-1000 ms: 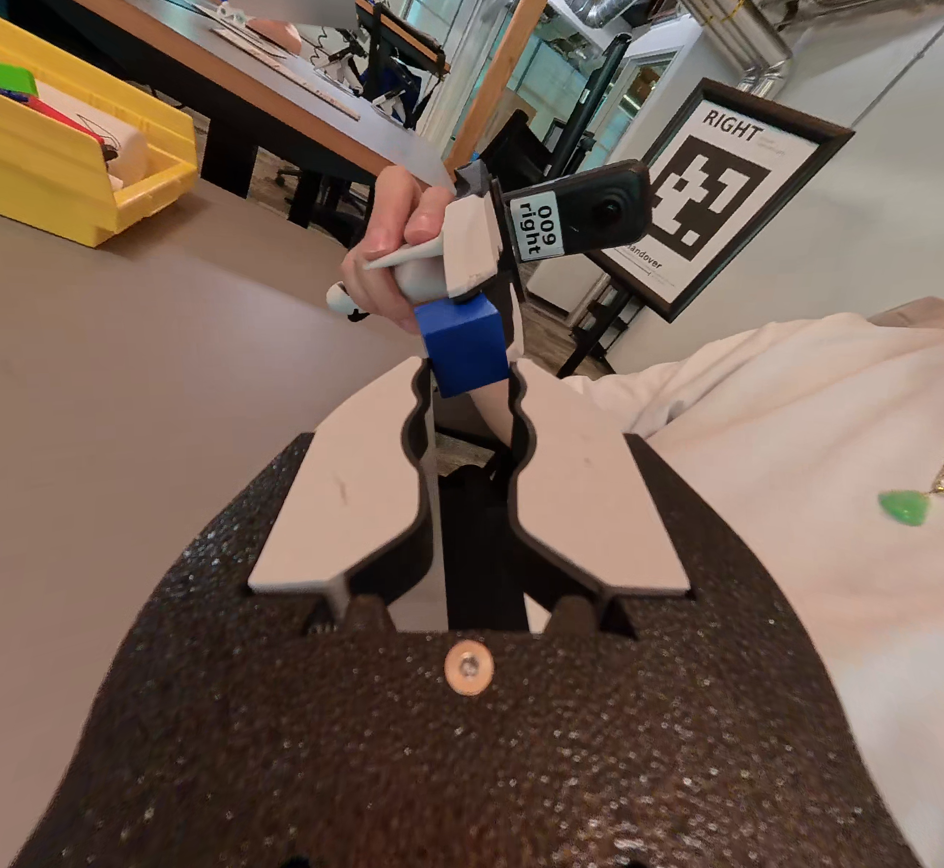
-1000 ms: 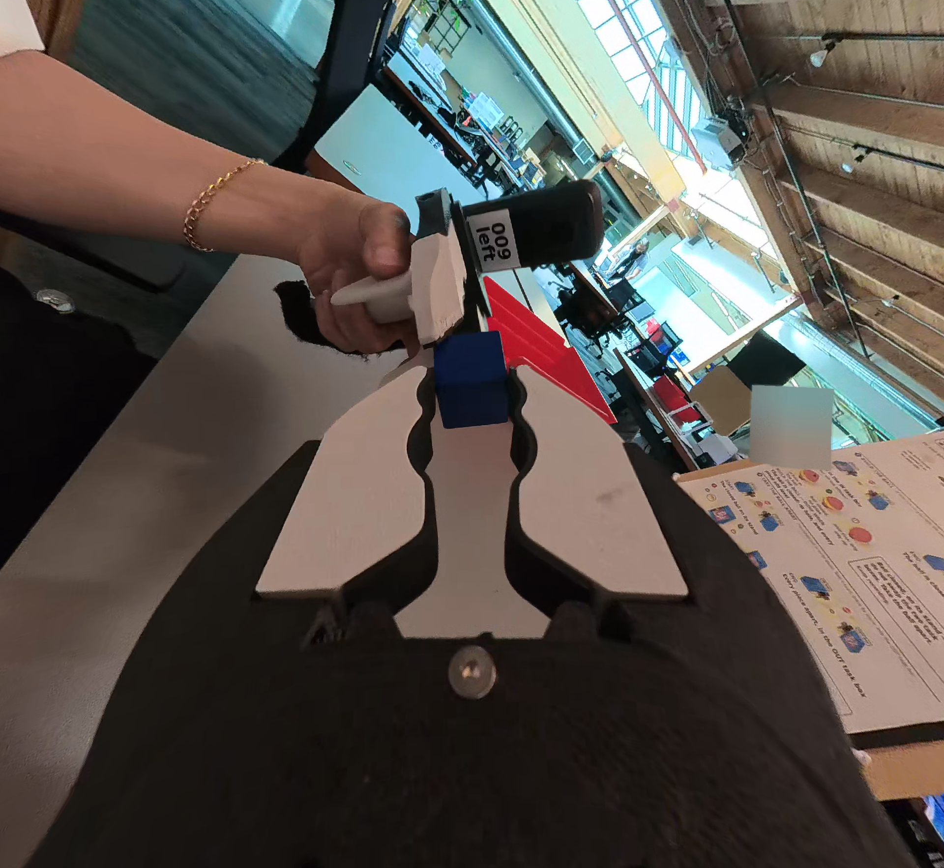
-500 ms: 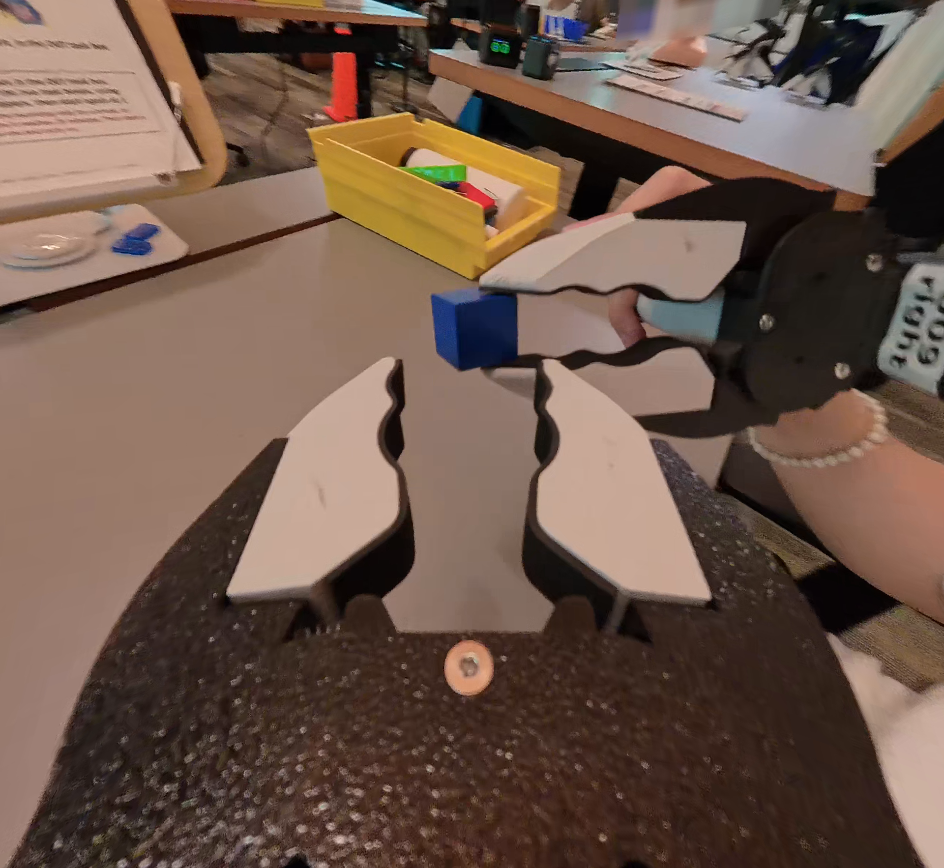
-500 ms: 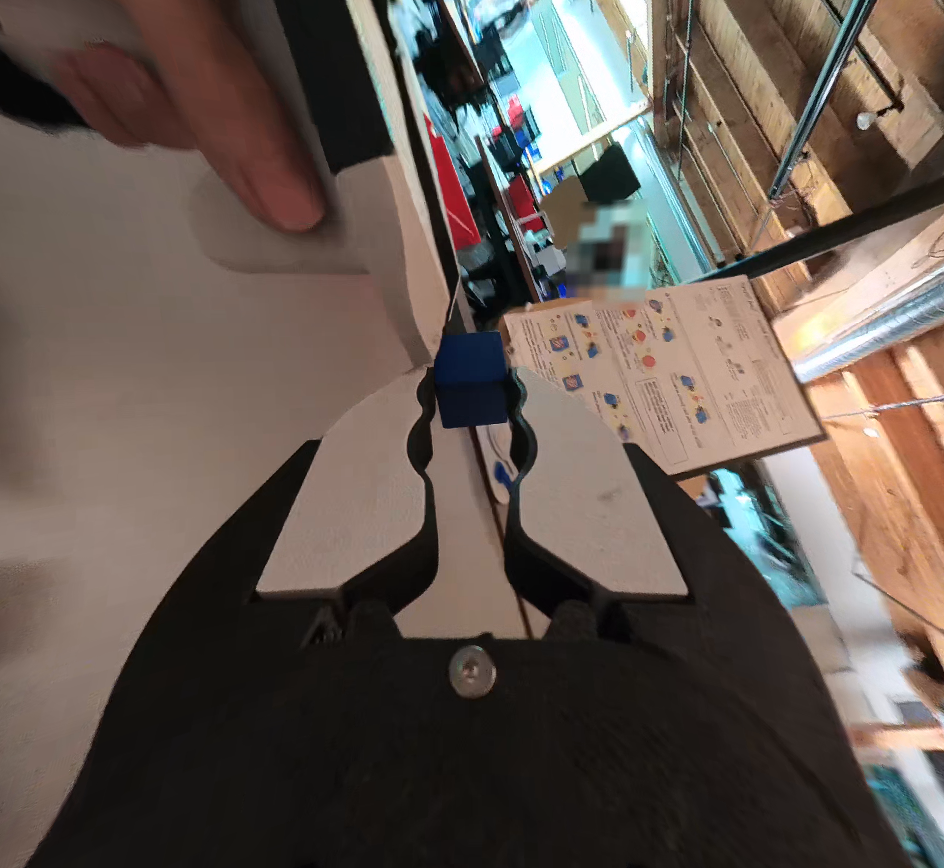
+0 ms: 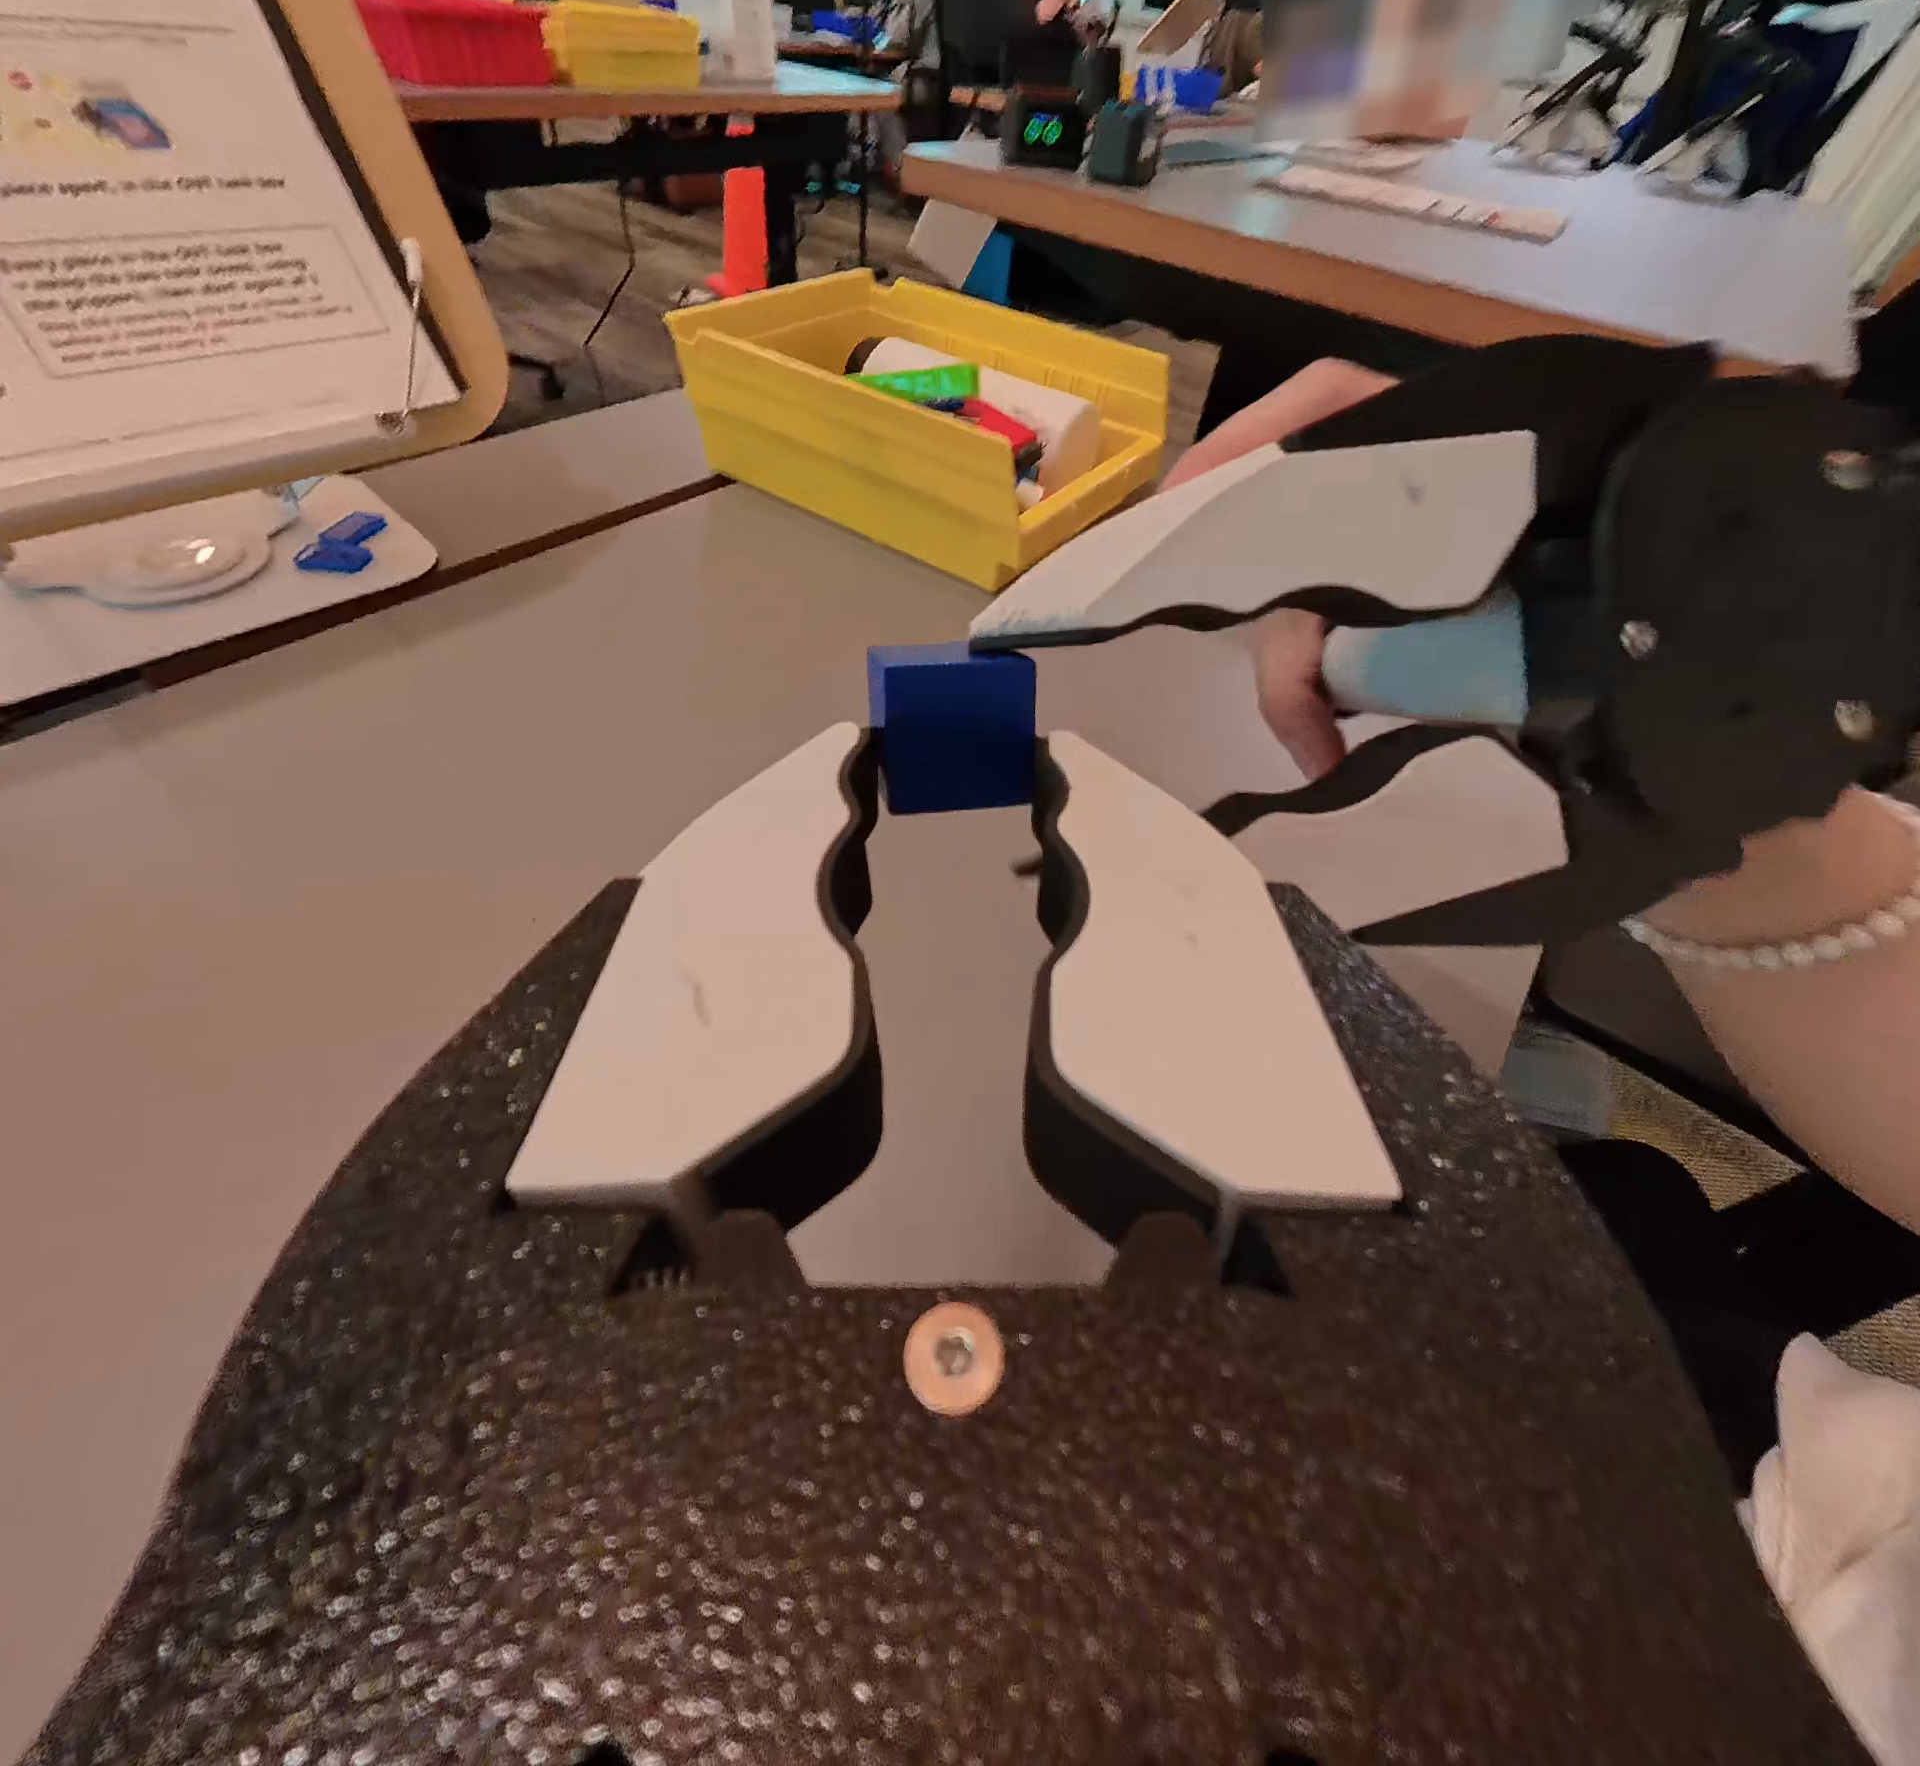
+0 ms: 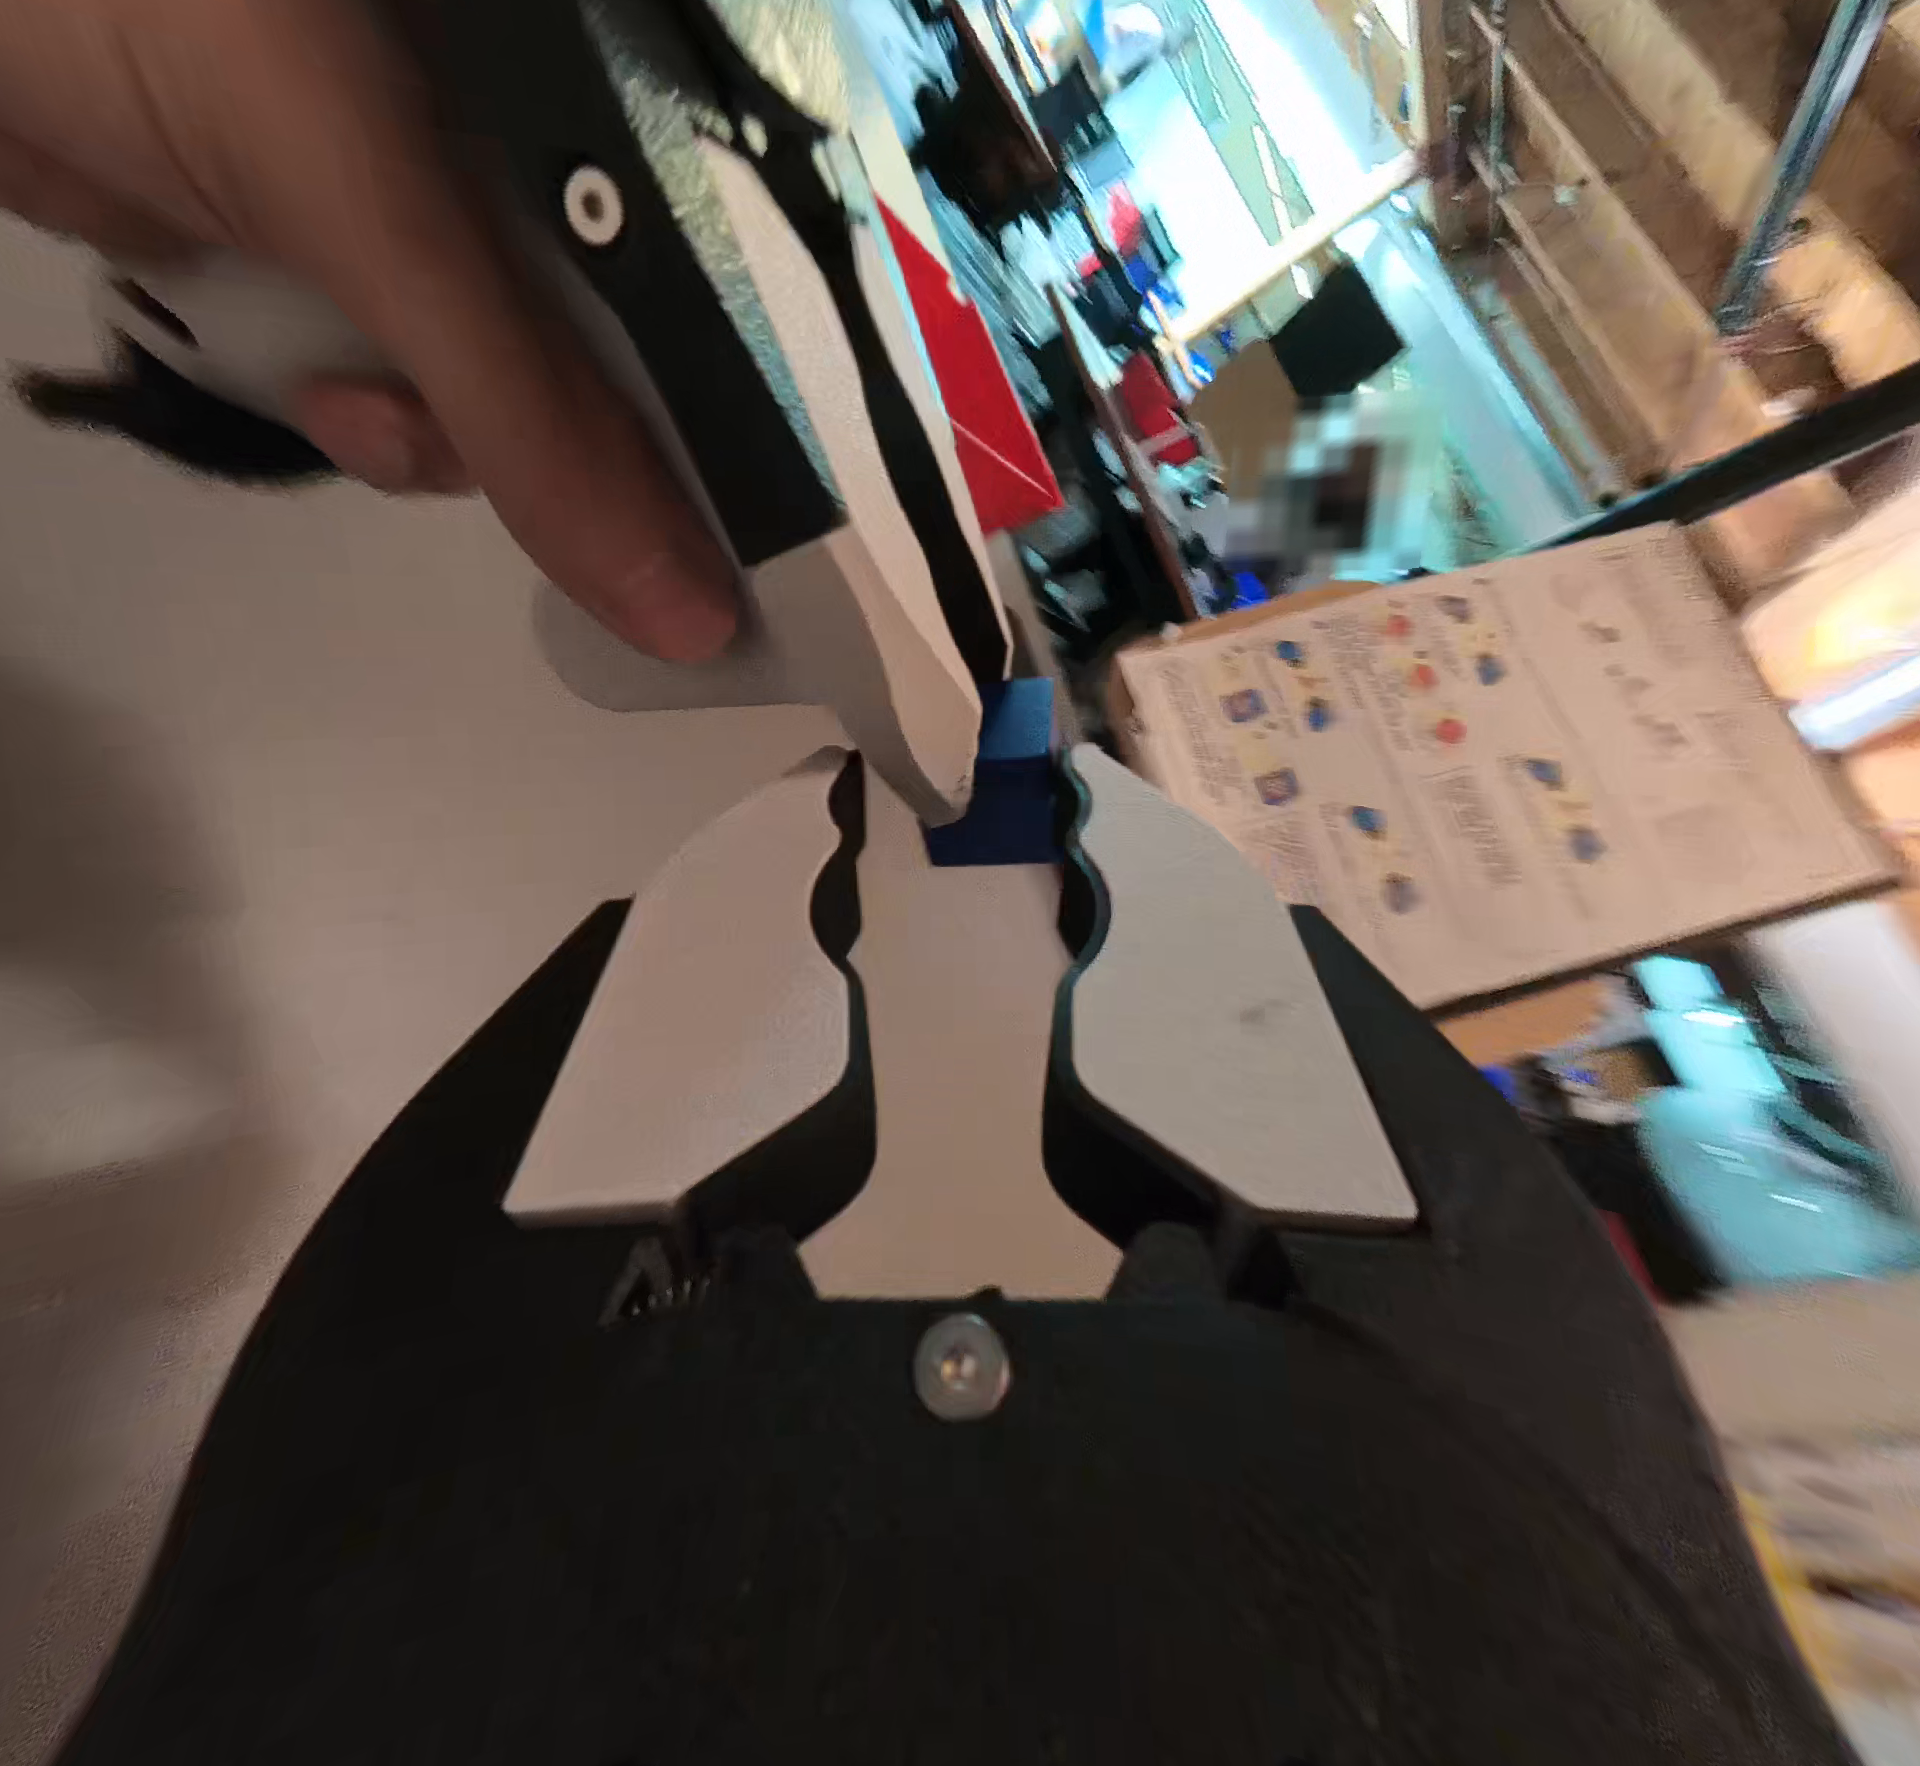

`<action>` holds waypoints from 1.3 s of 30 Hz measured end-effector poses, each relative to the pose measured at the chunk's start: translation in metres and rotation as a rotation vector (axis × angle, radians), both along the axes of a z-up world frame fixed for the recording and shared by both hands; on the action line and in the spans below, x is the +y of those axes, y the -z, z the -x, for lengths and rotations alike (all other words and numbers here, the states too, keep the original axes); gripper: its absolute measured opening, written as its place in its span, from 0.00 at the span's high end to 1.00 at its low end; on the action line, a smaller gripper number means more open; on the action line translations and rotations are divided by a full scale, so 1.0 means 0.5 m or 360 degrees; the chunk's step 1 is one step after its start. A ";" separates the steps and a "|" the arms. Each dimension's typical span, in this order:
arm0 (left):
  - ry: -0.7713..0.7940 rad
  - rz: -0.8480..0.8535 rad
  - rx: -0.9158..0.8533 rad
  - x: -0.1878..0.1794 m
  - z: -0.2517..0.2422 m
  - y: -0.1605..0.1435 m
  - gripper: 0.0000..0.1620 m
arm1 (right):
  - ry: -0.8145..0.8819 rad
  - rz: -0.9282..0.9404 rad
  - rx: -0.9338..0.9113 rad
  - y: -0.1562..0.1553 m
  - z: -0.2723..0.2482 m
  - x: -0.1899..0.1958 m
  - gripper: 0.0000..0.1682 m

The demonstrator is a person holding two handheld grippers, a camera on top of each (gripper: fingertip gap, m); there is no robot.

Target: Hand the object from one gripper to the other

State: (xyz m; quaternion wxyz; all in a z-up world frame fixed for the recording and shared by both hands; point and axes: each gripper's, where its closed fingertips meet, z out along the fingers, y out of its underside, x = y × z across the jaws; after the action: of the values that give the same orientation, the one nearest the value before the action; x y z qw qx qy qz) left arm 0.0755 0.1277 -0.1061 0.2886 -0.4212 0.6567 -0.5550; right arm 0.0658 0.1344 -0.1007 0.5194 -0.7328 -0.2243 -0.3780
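Between the tips of both tools, above the grey table (image 5: 312,885): blue cube (image 5: 954,740), held clear of the surface. Pinched at its sides by the left gripper (image 5: 954,760). Right gripper (image 6: 961,781) spread wider than the cube, one finger (image 5: 1247,542) touching its top edge, the other well apart below. Beyond, a yellow bin (image 5: 883,459) with loose parts; to the left, an instruction sheet (image 5: 156,158) on a stand.

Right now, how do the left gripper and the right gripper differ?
The left gripper has jaws shut on the blue cube; the right gripper has jaws open, one tip at the cube's top corner. The left gripper points across the table; the right gripper crosses it from the side. Both have white fingers, black bodies.
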 end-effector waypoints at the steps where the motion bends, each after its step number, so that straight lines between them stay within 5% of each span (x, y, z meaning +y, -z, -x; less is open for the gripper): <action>1: 0.0046 0.0028 -0.0041 -0.001 0.002 -0.010 0.83 | -0.0092 -0.0042 0.0158 -0.005 0.009 -0.005 0.75; 5: 0.0270 0.0196 -0.0214 0.003 0.022 -0.054 0.83 | -0.0470 -0.0348 0.0867 -0.061 0.034 -0.039 0.61; 10: 0.0839 0.0642 -0.0240 -0.016 0.080 -0.090 0.83 | -0.0736 -0.0644 0.1427 -0.110 0.032 -0.057 0.70; 21: 0.1029 0.0656 -0.0193 -0.030 0.094 -0.064 0.83 | -0.0815 -0.0468 0.1527 -0.075 0.068 -0.023 0.83; 25: 0.0769 0.0496 -0.0337 -0.011 0.067 -0.071 0.84 | -0.0665 -0.0558 0.1513 -0.084 0.041 -0.018 0.83; 31: 0.0149 -0.0207 -0.0594 0.010 0.020 -0.066 0.76 | -0.0307 -0.1003 0.2002 -0.088 -0.052 -0.025 0.83; 39: -0.0284 -0.0831 -0.0895 -0.010 0.007 -0.072 0.78 | -0.0126 -0.1049 0.1896 -0.082 -0.043 -0.012 0.83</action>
State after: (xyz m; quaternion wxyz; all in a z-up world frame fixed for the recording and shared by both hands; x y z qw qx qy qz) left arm 0.0719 0.1228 -0.0703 0.6018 -0.2206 0.6318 -0.4358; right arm 0.0872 0.1285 -0.0596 0.7638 -0.6107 0.2001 0.0608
